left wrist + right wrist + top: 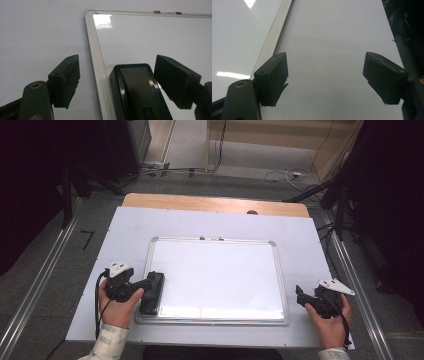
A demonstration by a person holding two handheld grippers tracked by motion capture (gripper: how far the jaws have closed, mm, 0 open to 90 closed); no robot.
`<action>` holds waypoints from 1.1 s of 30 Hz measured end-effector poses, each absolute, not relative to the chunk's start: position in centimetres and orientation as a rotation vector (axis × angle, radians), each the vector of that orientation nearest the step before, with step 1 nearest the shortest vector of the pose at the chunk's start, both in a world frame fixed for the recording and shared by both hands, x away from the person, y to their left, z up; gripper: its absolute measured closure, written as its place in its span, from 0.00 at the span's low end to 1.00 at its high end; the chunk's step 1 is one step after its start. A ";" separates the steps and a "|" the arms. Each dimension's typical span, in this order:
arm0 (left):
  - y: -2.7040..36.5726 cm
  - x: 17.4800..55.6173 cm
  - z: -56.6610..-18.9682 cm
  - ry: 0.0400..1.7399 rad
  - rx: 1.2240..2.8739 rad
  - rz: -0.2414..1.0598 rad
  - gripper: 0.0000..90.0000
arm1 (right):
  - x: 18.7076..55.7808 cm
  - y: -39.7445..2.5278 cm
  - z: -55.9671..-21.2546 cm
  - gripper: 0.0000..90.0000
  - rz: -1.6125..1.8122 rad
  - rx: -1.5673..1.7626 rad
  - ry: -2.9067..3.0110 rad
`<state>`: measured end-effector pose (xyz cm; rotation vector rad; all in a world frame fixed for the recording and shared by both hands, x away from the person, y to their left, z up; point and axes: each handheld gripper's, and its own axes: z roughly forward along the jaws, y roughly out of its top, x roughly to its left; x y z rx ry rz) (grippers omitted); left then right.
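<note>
left gripper jaws wide apart astride black eraser on whiteboard, right gripper wide open, empty, over white sheet

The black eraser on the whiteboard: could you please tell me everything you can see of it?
The black eraser is a long, glossy block, plastic by its look, with rounded corners and a flatter grey panel along its top. It lies flat on the whiteboard at the near left corner, lengthwise beside the frame's left rail. The left claw stands open around it, one jaw outside the rail, the other over the board; neither clearly touches it.
</note>
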<state>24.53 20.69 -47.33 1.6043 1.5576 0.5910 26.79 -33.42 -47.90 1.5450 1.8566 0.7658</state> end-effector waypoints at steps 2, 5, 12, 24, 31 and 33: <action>20.8 24.5 -47.3 1.559 1.606 0.589 0.24 | 26.8 -33.4 -47.9 0.21 0.767 1.542 1.857; 20.9 24.5 -47.3 1.562 1.605 0.596 0.24 | 26.8 -33.4 -47.9 0.21 0.764 1.543 1.858; 21.5 24.4 -47.4 1.575 1.593 0.597 0.24 | 26.8 -33.4 -47.9 0.21 0.764 1.542 1.859; 22.4 24.2 -47.6 1.601 1.590 0.608 0.24 | 26.8 -33.4 -48.0 0.21 0.764 1.545 1.861; 22.9 24.1 -47.7 1.616 1.585 0.611 0.24 | 26.8 -33.3 -48.0 0.21 0.761 1.545 1.861; 23.1 24.1 -47.7 1.617 1.586 0.614 0.24 | 26.8 -33.3 -48.0 0.21 0.761 1.545 1.861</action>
